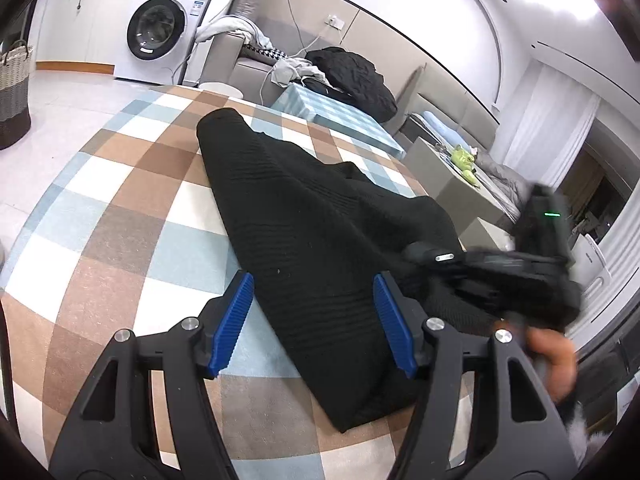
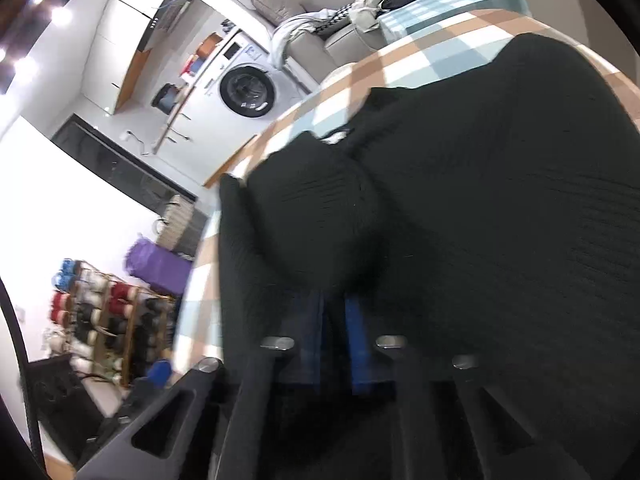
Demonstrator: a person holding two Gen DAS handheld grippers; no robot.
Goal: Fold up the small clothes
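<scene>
A black ribbed knit garment (image 1: 312, 240) lies stretched across the checked tablecloth (image 1: 120, 208). My left gripper (image 1: 314, 300) is open, its blue pads on either side of the garment's near part, just above it. My right gripper (image 1: 480, 268) shows blurred at the right of the left wrist view, at the garment's right edge. In the right wrist view my right gripper (image 2: 336, 320) is shut on a bunched fold of the black garment (image 2: 480, 200), which fills most of that view and hangs over the fingers.
A washing machine (image 1: 158, 32) stands at the back left, a woven basket (image 1: 14, 92) on the floor left. A sofa with clothes (image 1: 344, 72) lies behind the table. A grey side table (image 1: 452, 176) stands right. A rack of shoes (image 2: 108, 320) shows in the right view.
</scene>
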